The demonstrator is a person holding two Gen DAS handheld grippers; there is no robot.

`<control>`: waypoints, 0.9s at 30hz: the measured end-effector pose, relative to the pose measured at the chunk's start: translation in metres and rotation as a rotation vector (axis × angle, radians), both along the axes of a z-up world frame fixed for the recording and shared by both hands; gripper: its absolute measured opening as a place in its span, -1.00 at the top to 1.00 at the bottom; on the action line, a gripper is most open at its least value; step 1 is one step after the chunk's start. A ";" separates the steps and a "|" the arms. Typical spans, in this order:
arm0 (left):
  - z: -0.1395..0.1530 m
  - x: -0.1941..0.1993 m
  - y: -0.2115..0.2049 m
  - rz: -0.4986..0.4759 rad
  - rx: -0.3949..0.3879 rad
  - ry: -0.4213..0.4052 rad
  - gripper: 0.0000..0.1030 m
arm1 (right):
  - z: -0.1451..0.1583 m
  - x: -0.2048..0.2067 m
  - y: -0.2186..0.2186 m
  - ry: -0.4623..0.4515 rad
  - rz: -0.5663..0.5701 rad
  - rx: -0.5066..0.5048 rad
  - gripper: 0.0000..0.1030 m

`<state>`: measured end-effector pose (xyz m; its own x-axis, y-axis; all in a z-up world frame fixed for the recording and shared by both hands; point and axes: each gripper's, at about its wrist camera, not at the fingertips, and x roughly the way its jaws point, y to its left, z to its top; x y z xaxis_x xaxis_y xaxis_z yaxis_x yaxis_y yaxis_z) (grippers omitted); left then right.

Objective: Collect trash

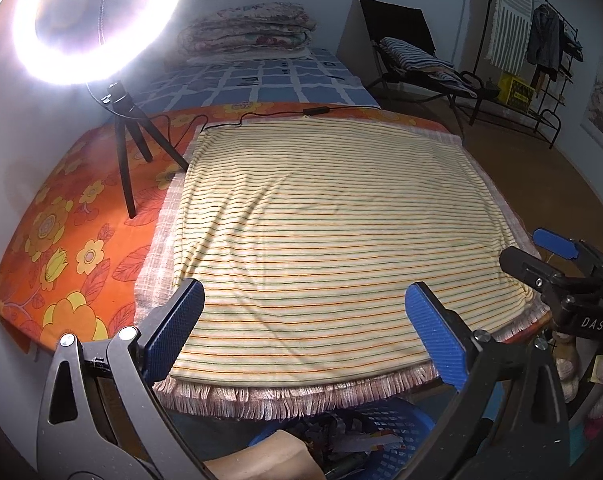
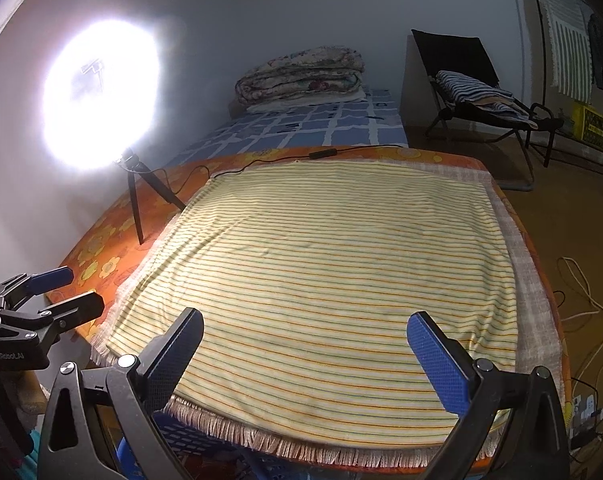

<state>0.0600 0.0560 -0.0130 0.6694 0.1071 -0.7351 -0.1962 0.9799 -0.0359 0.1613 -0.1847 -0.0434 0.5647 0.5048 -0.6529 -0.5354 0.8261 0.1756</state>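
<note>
My left gripper (image 1: pixel 305 320) is open and empty, above the near edge of a striped yellow cloth (image 1: pixel 329 224) on a table. Below that edge stands a blue plastic basket (image 1: pixel 397 416) holding scraps of paper trash (image 1: pixel 361 440). My right gripper (image 2: pixel 305 344) is open and empty, over the near part of the same cloth (image 2: pixel 325 264). The basket's rim (image 2: pixel 189 440) shows under the fringe in the right wrist view. Each gripper shows in the other's view: the right one (image 1: pixel 541 256) at the cloth's right corner, the left one (image 2: pixel 57 292) at the left corner. No trash lies on the cloth.
A ring light on a black tripod (image 1: pixel 129 148) stands at the far left on an orange floral sheet (image 1: pixel 61 248), its cable (image 1: pixel 261 116) along the far edge. A bed with folded quilts (image 1: pixel 249 32), a black chair (image 1: pixel 413 52) and a clothes rack (image 1: pixel 541 40) stand behind.
</note>
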 end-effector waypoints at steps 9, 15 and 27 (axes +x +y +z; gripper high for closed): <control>-0.002 0.005 -0.003 -0.011 -0.007 0.004 -0.98 | -0.003 0.003 0.001 0.010 0.005 0.000 -0.99; -0.001 0.007 -0.003 -0.013 -0.005 -0.001 -0.98 | -0.003 0.003 0.000 0.010 0.004 0.000 -0.99; -0.002 0.007 -0.004 -0.012 -0.005 0.001 -0.98 | -0.006 0.003 -0.002 0.010 -0.002 -0.014 -0.99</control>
<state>0.0675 0.0524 -0.0145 0.6697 0.0959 -0.7364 -0.1847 0.9820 -0.0401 0.1643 -0.1867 -0.0497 0.5595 0.4944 -0.6652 -0.5318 0.8298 0.1694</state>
